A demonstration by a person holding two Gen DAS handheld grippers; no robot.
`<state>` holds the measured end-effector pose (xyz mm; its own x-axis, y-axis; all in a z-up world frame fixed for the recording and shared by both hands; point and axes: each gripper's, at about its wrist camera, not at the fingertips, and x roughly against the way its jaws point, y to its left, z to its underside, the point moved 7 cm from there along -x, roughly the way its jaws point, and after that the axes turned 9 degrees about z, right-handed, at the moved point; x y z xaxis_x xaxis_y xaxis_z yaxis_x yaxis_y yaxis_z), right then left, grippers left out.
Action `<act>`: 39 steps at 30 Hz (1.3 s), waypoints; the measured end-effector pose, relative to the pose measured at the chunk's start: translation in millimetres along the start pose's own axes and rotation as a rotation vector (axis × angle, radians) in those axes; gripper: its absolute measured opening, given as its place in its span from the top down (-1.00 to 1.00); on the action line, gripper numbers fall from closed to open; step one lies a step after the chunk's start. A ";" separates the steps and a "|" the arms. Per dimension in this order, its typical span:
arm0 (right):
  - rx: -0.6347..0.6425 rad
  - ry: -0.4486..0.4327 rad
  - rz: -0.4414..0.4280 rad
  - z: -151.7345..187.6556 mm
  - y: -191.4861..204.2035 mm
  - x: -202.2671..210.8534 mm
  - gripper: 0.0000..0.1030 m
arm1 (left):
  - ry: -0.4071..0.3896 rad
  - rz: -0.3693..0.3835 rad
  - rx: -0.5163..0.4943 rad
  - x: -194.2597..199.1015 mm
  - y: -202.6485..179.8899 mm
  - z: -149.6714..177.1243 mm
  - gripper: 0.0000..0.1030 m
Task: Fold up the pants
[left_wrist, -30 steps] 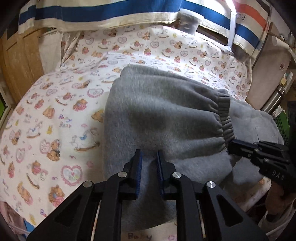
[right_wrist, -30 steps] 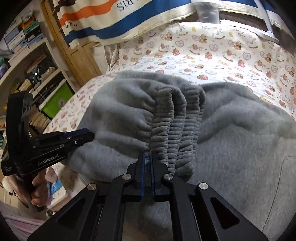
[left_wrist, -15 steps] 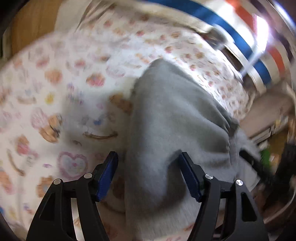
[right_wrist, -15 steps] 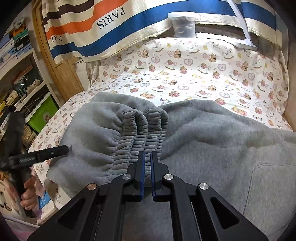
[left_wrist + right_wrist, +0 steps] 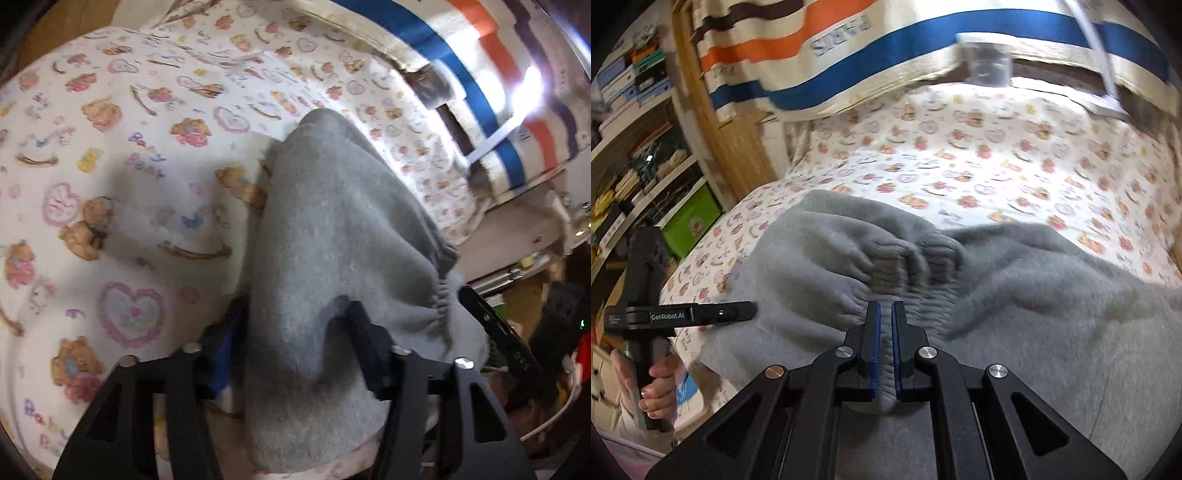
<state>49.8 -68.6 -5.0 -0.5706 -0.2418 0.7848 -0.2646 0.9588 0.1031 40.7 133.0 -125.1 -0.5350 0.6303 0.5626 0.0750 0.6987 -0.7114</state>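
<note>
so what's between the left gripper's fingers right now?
A bunched fold of the grey pants fills the gap of the left gripper; its fingers have just been closing. Left wrist view.

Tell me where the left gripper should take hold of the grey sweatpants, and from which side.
Take the folded edge of the grey sweatpants nearest the left gripper, coming in from the bed's near side. That thick fold already lies between its open fingers, opposite the right gripper pinching the ribbed waistband.
</note>
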 end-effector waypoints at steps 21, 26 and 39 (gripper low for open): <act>0.056 0.075 -0.121 -52.8 47.6 17.1 -0.38 | -0.062 0.057 -0.365 2.0 -119.7 20.1 0.57; 0.087 0.036 -0.155 -22.3 45.8 36.2 -0.38 | -0.062 0.059 -0.334 3.0 -117.2 15.9 0.57; 0.062 0.169 -0.252 -15.4 62.4 29.1 -0.38 | -0.052 0.092 -0.497 -7.9 -142.6 46.4 0.47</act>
<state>28.8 -13.6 33.7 -0.3449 -0.4373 0.8306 -0.4311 0.8598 0.2736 -4.8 12.6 -47.5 -0.5479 0.6881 0.4758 0.5084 0.7255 -0.4638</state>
